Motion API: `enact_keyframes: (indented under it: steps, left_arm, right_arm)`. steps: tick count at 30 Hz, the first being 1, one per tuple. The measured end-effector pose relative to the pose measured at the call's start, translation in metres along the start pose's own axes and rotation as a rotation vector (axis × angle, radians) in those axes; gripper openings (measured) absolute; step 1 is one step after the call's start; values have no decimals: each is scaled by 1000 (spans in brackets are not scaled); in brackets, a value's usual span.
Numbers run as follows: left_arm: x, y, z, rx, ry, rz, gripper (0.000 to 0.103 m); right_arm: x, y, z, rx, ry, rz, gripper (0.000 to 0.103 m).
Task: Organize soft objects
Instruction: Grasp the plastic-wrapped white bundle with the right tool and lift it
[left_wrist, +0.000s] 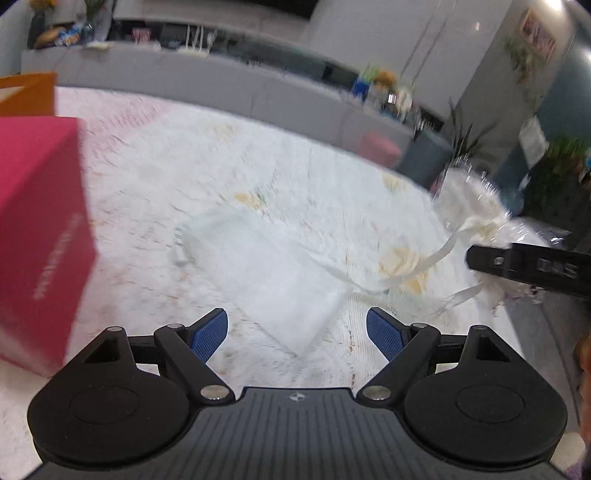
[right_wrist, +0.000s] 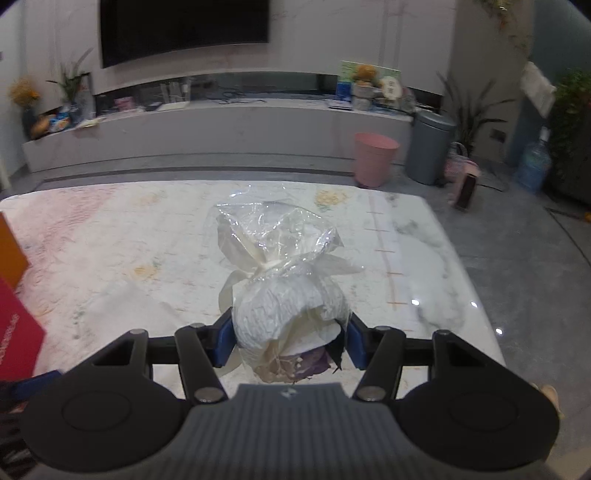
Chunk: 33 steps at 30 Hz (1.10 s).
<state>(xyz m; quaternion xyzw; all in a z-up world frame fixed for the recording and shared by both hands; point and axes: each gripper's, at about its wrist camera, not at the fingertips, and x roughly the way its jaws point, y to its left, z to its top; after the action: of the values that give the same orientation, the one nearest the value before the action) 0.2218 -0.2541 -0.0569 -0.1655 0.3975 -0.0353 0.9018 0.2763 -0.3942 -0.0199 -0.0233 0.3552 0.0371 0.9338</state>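
My right gripper (right_wrist: 290, 338) is shut on a wrapped bundle (right_wrist: 286, 295): a white soft thing in clear crinkly film, tied with a cream ribbon, held above the table. The left wrist view shows that bundle (left_wrist: 471, 206) at the far right, with the right gripper's black finger (left_wrist: 524, 264) under it. My left gripper (left_wrist: 297, 334) stands open above the pale cloth-covered table (left_wrist: 147, 192), nothing between its blue pads. Just ahead of it lies a flat white gauze pouch (left_wrist: 266, 273). That view is blurred.
A red box (left_wrist: 40, 229) stands close at the left, an orange box (left_wrist: 27, 92) behind it. Beyond the table's far edge are a pink bin (right_wrist: 373, 158), a grey bin (right_wrist: 430, 147) and a long low shelf. The marble tabletop (right_wrist: 436, 258) is bare at the right.
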Motion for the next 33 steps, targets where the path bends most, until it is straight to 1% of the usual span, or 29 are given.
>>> enact_keyframes:
  steps: [4, 5, 7, 9, 10, 11, 12, 15, 17, 18, 20, 23, 25, 28, 31, 32, 33]
  left_arm:
    - [30, -15, 17, 48, 73, 65, 100]
    - [38, -17, 24, 59, 112, 75, 100]
    - [54, -20, 35, 104, 223, 81, 100]
    - [67, -21, 47, 106, 272, 81, 100]
    - [73, -20, 53, 90, 292, 108, 100]
    - [79, -17, 59, 51, 306, 146, 100]
    - [81, -17, 64, 15, 313, 165, 100]
    - [94, -7, 77, -64, 362, 171, 100]
    - [104, -1, 79, -116, 395, 188, 101]
    - [106, 0, 81, -141, 386, 187, 101]
    - [111, 0, 85, -159, 400, 196, 101]
    - [120, -6, 90, -137, 408, 217, 103]
    - [124, -10, 90, -145, 414, 224, 103]
    - [129, -17, 88, -141, 401, 273, 103]
    - [133, -28, 85, -85, 413, 332, 103]
    - [135, -31, 85, -66, 417, 353, 102]
    - [134, -34, 84, -41, 417, 390, 88]
  right_arm:
    - [4, -4, 0, -37, 17, -3, 58]
    - [5, -7, -1, -34, 19, -2, 58]
    - [8, -15, -1, -7, 23, 15, 58]
    - [12, -22, -1, 23, 30, 41, 58]
    - [14, -24, -1, 31, 37, 53, 58]
    - [16, -24, -2, 33, 42, 64, 58]
    - [18, -24, -3, 28, 47, 75, 58]
    - [28, -20, -8, 19, 83, 90, 58]
    - [36, -17, -11, 7, 108, 91, 58]
    - [40, -17, -13, -4, 120, 88, 58]
    - [46, -14, -16, -36, 143, 76, 58]
    - [54, -13, -19, -76, 181, 67, 58]
    - [56, -12, -22, -80, 194, 73, 58]
    - [56, -12, -23, -75, 196, 80, 58]
    - [53, -11, -22, -80, 189, 85, 58]
    - [51, -11, -21, -79, 185, 85, 58]
    - [50, -11, -20, -77, 180, 83, 58]
